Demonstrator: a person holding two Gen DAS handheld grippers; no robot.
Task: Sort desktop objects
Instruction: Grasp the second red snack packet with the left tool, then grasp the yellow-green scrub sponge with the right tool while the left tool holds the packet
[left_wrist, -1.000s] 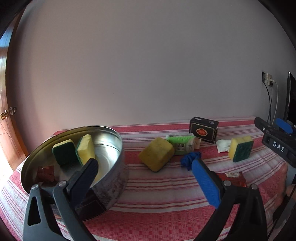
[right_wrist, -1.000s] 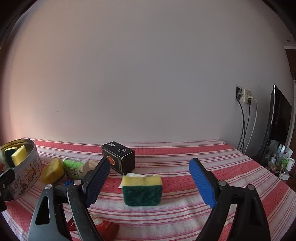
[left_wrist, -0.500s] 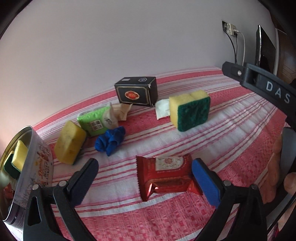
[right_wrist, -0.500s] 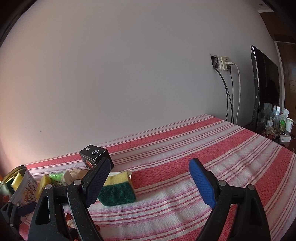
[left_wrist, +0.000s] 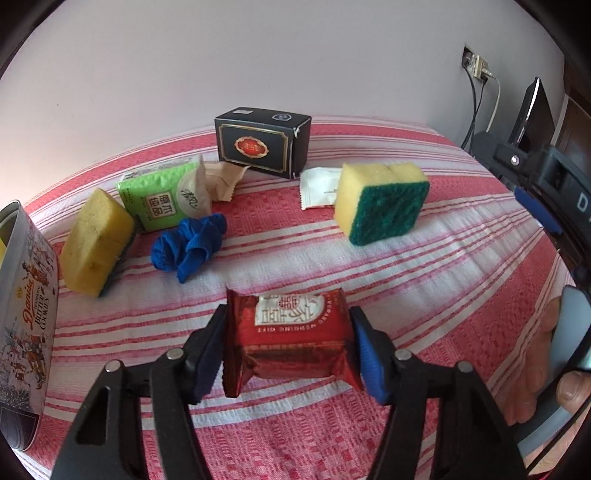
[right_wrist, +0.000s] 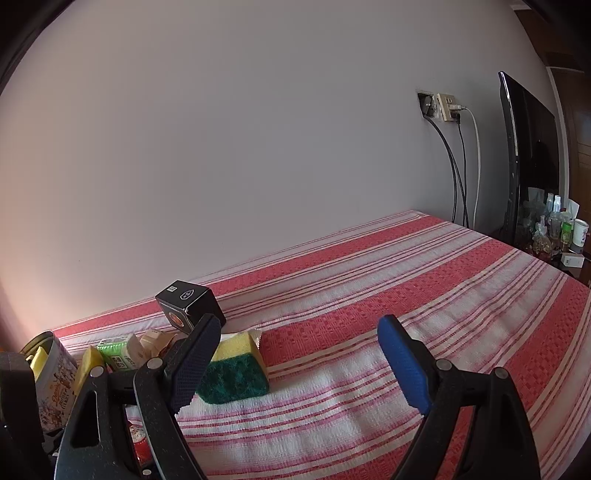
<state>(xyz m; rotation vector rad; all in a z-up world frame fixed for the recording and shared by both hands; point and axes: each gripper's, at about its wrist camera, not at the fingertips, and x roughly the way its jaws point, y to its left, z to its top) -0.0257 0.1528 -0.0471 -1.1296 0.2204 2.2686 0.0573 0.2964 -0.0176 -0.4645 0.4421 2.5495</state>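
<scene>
across the striped counter (left_wrist: 461, 236) the unsorted things lie scattered, with the cookie tin (left_wrist: 22, 314) standing at its left edge — judging by the sponges already showing inside it in the right wrist view, that tin is the sorting bin. next down in size, the black box (left_wrist: 262, 147) sits at the back, a yellow-and-green sponge (left_wrist: 380, 203) stands on edge to its right, and a second sponge (left_wrist: 96, 240) leans near the tin. the red snack packet (left_wrist: 291, 339) lies at the near middle of the counter, its long axis running left to right across the jaws, printed label facing up and away from the camera. the left gripper (left_wrist: 288, 350) is closing on that packet, a pad at each crimped end; contact looks made, though the squeeze may not be complete. the right gripper (right_wrist: 295, 365) hangs with jaws spread wide and nothing between them. the step in hand is the pick — next comes a firm clamp, a lift, and a carry leftward to the tin without crushing the foil.
</scene>
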